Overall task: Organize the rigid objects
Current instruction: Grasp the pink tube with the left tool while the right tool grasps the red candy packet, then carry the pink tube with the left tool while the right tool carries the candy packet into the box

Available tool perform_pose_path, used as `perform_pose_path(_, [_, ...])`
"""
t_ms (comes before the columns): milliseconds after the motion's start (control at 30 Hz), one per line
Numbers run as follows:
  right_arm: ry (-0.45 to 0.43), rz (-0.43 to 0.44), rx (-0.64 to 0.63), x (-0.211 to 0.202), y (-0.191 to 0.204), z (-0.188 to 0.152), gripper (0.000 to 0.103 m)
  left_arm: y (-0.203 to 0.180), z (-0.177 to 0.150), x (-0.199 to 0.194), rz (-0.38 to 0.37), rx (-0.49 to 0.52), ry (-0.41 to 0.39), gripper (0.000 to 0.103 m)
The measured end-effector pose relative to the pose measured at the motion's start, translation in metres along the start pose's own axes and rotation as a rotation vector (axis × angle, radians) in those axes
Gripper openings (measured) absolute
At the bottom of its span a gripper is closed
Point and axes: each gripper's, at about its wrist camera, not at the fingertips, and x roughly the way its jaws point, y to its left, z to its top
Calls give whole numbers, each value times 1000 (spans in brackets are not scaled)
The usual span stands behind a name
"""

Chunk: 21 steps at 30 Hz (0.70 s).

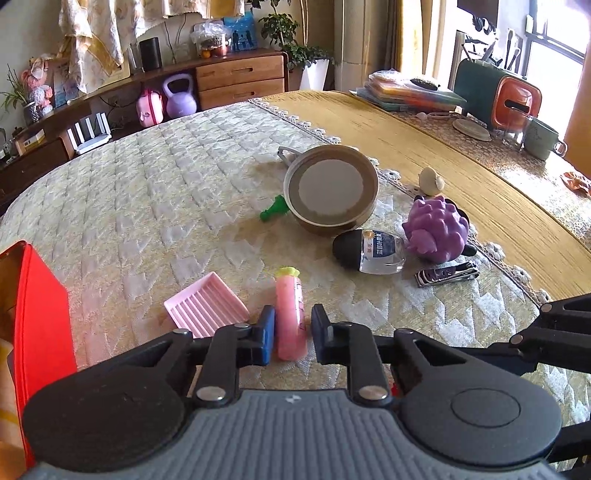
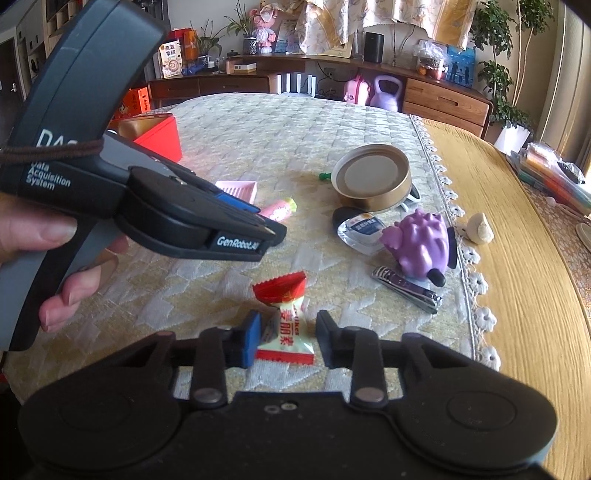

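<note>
A long low wooden sideboard (image 2: pixel 436 92) runs along the far wall, its drawers pale wood and its open shelf darker. On top stand a black cylinder speaker (image 2: pixel 372 47), a blue picture card (image 1: pixel 240 31) and a clear bag of small things (image 1: pixel 211 38). A purple kettlebell (image 1: pixel 180 96) and a pink case (image 1: pixel 149 107) sit in the shelf below. A patterned yellow-and-white cloth (image 1: pixel 96 33) hangs above. A leafy plant in a white pot (image 1: pixel 314 74) stands at the end of the sideboard. Bright daylight comes in through a window (image 1: pixel 557 55) at the right, washing the yellow woven cloth (image 1: pixel 424 147) beside the quilted cream cover (image 1: pixel 147 192) on the surface
</note>
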Motion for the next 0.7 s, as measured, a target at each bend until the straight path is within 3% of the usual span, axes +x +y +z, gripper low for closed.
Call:
perform_pose_path(300, [-6,-13,35,-6,-3,0,24,5,1,-4,28,-57,21,15])
perform_pose_path(700, [-31,-16,64,-31,2,3,23,18,-9,-37,22,-161,26,15])
